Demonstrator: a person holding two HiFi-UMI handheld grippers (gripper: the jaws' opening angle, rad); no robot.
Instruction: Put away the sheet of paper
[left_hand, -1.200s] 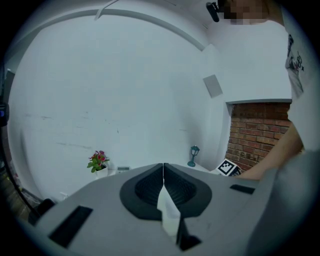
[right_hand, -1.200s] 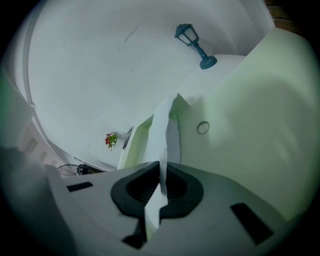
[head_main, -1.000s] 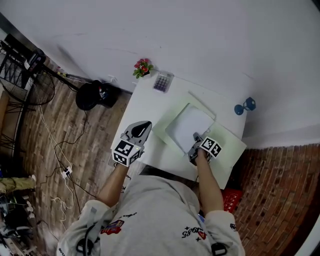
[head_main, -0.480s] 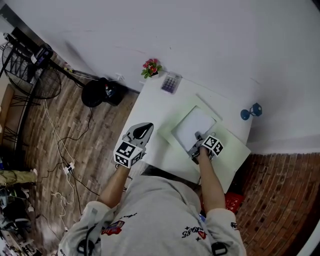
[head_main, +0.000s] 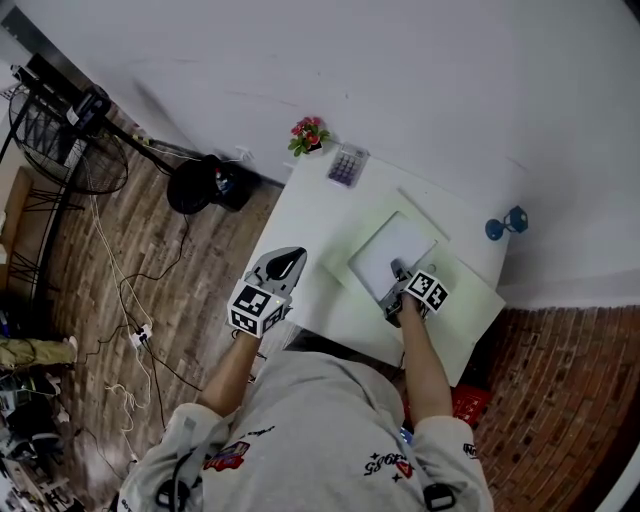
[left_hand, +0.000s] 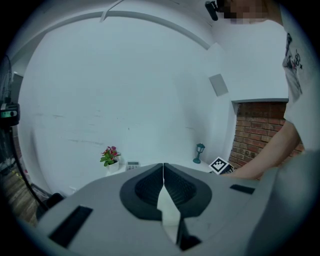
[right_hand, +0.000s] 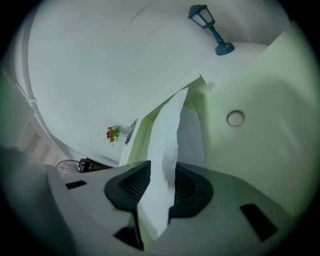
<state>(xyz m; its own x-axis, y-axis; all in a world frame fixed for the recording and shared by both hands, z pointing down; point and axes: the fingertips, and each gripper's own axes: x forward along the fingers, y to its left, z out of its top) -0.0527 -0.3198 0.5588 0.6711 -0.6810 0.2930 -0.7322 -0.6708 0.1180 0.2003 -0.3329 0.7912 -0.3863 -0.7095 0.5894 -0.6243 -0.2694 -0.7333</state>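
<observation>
Right tongs (right_hand: 160, 186): jaws opening; the near edge of the sheet of paper (right_hand: 167, 145) stands between the pads, and I judge the pinch is letting go.
Left tongs (left_hand: 163, 176): jaws together, nothing between them; in the head view they hang off the table's edge at about 8 o'clock (head_main: 288, 256), well apart from the work.
Sheet of paper: white, lying at the table's centre (head_main: 392, 250) on the open green folder (head_main: 462, 312), with its near edge lifted where my right tongs (head_main: 397, 272) meet it at 5 o'clock.
Green folder: spread flat, a round snap (right_hand: 235, 118) on the panel at 3 o'clock of the sheet.
Table (head_main: 312, 212): white; a calculator (head_main: 345, 165) and a small potted plant (head_main: 308, 134) at 11 o'clock, a blue lamp figurine (head_main: 505, 222) at 2 o'clock.
Step in hand: releasing the sheet onto the folder, as I read it.
Next move: I'd draw the right tongs clear toward 5 o'clock without dragging the lifted edge, then take a folder flap and close it over the sheet.
</observation>
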